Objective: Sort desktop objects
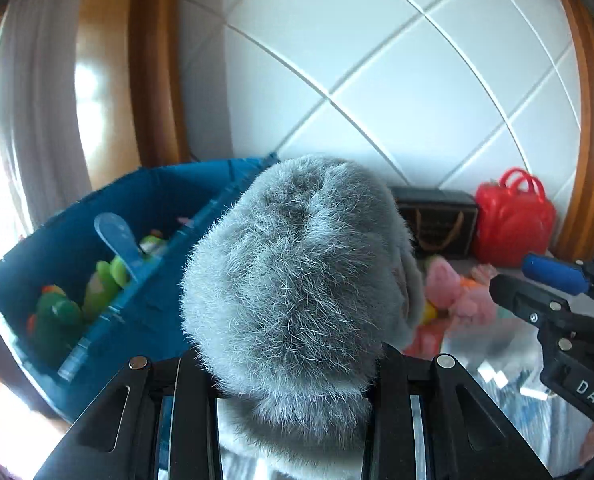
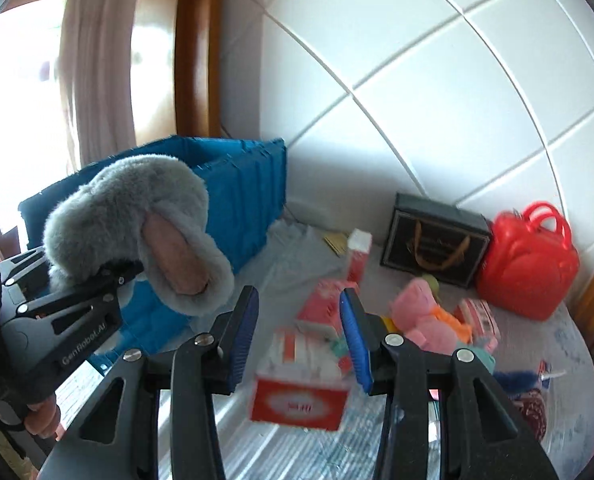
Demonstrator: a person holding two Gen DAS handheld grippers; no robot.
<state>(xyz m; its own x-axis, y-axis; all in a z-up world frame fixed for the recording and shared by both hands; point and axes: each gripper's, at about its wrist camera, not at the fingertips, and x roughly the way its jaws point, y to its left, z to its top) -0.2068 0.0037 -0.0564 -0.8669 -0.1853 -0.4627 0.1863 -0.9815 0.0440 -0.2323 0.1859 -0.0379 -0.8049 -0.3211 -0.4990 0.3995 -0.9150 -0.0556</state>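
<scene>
A white tiled wall [image 2: 437, 80] rises behind everything, and a table [image 2: 289, 452] under a pale patterned cloth carries the rest. The big blue crate [image 2: 241, 196] is the landmark: it stands at the table's left end against the wall, and its inside, seen from the left wrist camera, holds green toys [image 1: 57, 312] and a pale blue paddle-shaped piece [image 1: 117, 240].

Just in front of the crate, raised off the table, a grey plush toy [image 1: 297, 280] with a pink-lined ear sits gripped in the left gripper [image 2: 97, 280], whose jaws are closed on its fur; a hand [image 2: 37, 416] holds that gripper's handle.

Well to the right of the crate, against the wall, stands a red plastic handbag [image 2: 529, 260] and, between it and the crate, a dark box with tan handles [image 2: 433, 240]. In front of those lie a pink plush toy [image 2: 421, 312] and several red and white cartons [image 2: 301, 396], blurred, so their print cannot be read.

The right gripper [image 2: 297, 344] hangs to the right of the crate above the cartons; its blue-padded jaws stand a little apart with nothing between them.
</scene>
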